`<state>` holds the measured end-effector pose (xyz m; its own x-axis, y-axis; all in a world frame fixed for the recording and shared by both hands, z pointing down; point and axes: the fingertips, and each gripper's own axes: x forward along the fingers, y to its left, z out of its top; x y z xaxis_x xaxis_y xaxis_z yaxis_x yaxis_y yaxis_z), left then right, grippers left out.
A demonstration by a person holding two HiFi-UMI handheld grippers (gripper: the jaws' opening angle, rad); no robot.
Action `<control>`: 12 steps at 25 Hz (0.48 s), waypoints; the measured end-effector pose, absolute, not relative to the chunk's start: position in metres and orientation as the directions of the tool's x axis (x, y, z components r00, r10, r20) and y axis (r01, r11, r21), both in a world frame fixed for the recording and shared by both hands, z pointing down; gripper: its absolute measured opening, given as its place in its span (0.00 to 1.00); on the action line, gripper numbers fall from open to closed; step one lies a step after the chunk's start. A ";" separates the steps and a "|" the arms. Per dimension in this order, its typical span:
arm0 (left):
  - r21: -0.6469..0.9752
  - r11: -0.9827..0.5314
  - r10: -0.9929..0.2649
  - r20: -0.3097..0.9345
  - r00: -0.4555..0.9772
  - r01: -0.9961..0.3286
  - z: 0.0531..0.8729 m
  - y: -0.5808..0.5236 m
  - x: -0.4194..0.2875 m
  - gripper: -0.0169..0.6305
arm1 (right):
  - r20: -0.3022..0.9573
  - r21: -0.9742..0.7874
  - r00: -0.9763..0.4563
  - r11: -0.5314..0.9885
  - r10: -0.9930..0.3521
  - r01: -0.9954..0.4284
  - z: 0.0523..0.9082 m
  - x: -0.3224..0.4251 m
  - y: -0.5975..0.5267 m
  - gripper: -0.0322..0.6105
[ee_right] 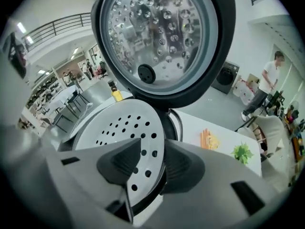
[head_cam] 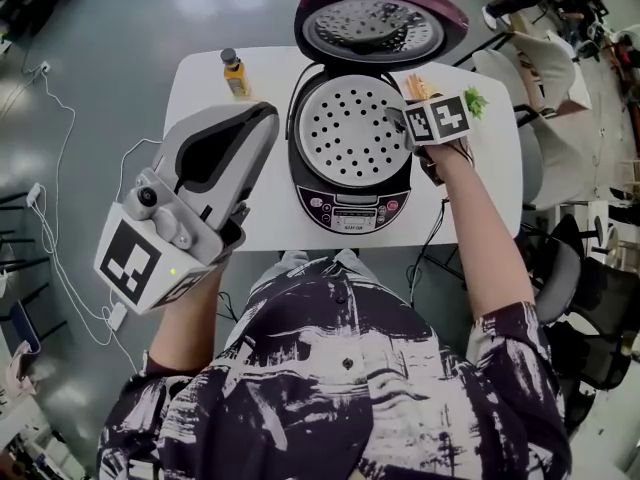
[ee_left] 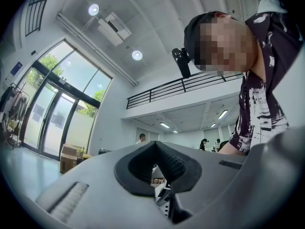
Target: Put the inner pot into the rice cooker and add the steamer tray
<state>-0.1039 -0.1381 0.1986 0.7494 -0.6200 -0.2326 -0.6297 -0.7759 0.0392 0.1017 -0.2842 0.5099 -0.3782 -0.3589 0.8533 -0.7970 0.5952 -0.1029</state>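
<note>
Right gripper (ee_right: 153, 146): jaws slightly apart, straddling the rim of the steamer tray (ee_right: 114, 128); we judge the pads clear of it. Ahead of the jaws, the tray lies flat in the mouth of the rice cooker (head_cam: 350, 206). We should back straight off the rim without tipping it. Left gripper (ee_left: 155, 147): jaws together, empty, well aside.

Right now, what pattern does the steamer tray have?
White steamer tray dotted with round holes, best in head view.
</note>
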 end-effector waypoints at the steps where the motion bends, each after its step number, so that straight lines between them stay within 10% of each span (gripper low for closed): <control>1: 0.038 -0.778 -0.618 -0.232 0.752 -0.628 0.199 -0.138 -0.102 0.03 | 0.858 -0.079 -0.365 0.608 -0.362 -0.790 0.509 0.103 -0.284 0.23; 12: 0.035 -0.783 -0.612 -0.224 0.758 -0.621 0.199 -0.135 -0.091 0.03 | 0.902 0.280 -0.134 0.791 -0.411 -0.543 0.537 0.103 -0.280 0.27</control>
<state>-0.0911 -0.1354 0.1986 0.7584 -0.6121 -0.2238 -0.6215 -0.7827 0.0346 0.1032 -0.2802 0.5365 -0.1339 -0.4110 0.9017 -0.5432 0.7915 0.2801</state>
